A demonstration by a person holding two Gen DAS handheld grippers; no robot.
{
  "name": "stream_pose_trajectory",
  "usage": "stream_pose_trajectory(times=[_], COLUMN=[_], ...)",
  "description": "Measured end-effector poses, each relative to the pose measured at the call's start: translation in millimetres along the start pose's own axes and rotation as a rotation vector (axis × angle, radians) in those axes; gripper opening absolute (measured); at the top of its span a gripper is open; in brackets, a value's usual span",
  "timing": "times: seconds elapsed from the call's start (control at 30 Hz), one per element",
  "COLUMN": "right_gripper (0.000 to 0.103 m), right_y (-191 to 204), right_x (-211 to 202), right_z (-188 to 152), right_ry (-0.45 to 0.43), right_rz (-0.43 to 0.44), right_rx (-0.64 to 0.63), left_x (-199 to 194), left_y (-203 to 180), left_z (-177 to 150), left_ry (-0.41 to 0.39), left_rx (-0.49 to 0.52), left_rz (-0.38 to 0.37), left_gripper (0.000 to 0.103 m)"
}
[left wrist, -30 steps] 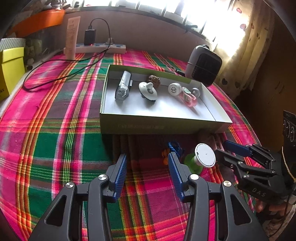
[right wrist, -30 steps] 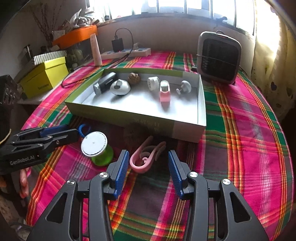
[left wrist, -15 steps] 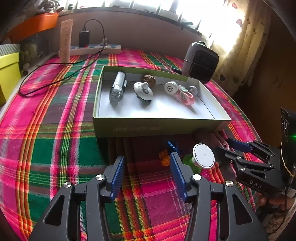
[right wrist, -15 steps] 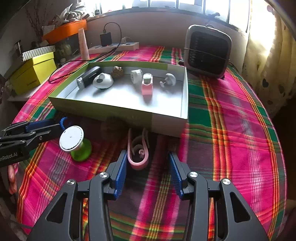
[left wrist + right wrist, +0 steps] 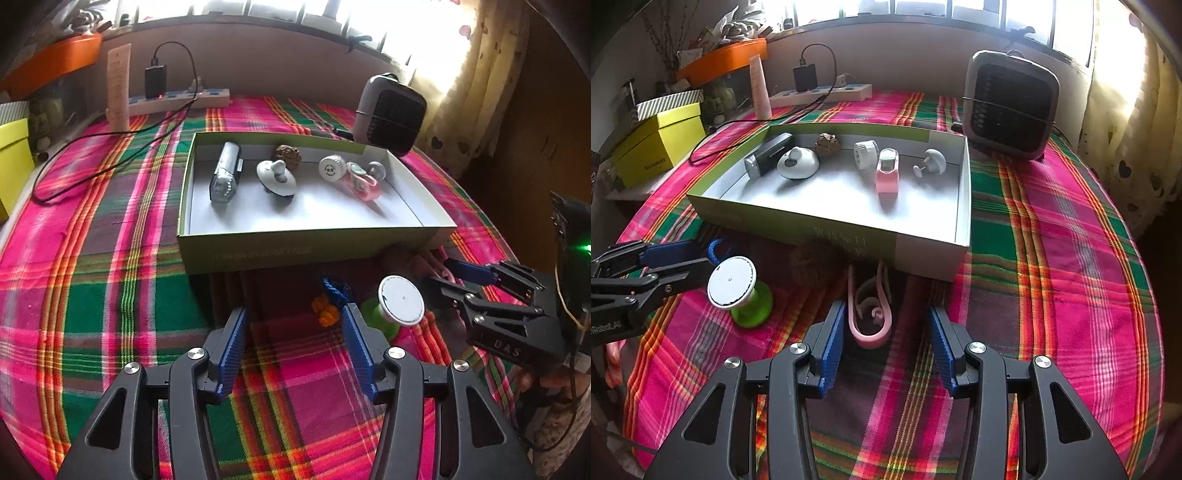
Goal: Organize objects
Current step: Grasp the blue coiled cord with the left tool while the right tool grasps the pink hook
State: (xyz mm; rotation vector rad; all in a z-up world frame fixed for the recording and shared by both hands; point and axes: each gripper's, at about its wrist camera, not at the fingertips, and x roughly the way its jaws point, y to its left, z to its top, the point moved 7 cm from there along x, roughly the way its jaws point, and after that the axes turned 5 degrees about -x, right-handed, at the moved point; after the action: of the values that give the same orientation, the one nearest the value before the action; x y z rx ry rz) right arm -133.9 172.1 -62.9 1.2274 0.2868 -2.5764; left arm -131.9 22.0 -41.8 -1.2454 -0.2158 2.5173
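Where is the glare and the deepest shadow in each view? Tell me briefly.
Left wrist view: the window blows out white along the top; deep shadow sits under the box's near wall, dimming the blue cord. Right wrist view: glare on the curtain; shadow darkens the pink clip.

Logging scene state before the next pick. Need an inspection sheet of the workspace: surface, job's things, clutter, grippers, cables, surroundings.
Surface: plaid tablecloth.
Job's things: open box holds six small items; outside in front lie a pink clip, a green spool, a blue-and-orange trinket and a brown ball.
Clutter: small fan heater, yellow box.
Grippers: left gripper jaws have just been opening, nothing between; right gripper open around the pink clip, pads clear.
Cables: power strip, black cable across the cloth.
Surroundings: window, curtain.
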Motion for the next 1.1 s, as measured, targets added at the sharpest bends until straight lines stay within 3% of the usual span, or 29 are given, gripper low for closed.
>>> stream_pose_trajectory(times=[0.57, 0.9, 1.1], right_gripper=[0.045, 0.045, 0.045], right_y=[3, 4, 4], right_x=[2, 2, 3], right_z=[3, 4, 4], right_ry=[0.001, 0.001, 0.001], right_rz=[0.008, 0.007, 0.009], right_rx=[-0.009, -0.014, -0.015], left_x=[16, 21, 20], left_y=[-14, -15, -11], left_z=[9, 14, 15], left_ry=[0.018, 0.005, -0.004], left_rx=[0.116, 0.128, 0.115], left_rz=[0.028, 0.062, 0.094], left_gripper=[0.052, 0.051, 0.039])
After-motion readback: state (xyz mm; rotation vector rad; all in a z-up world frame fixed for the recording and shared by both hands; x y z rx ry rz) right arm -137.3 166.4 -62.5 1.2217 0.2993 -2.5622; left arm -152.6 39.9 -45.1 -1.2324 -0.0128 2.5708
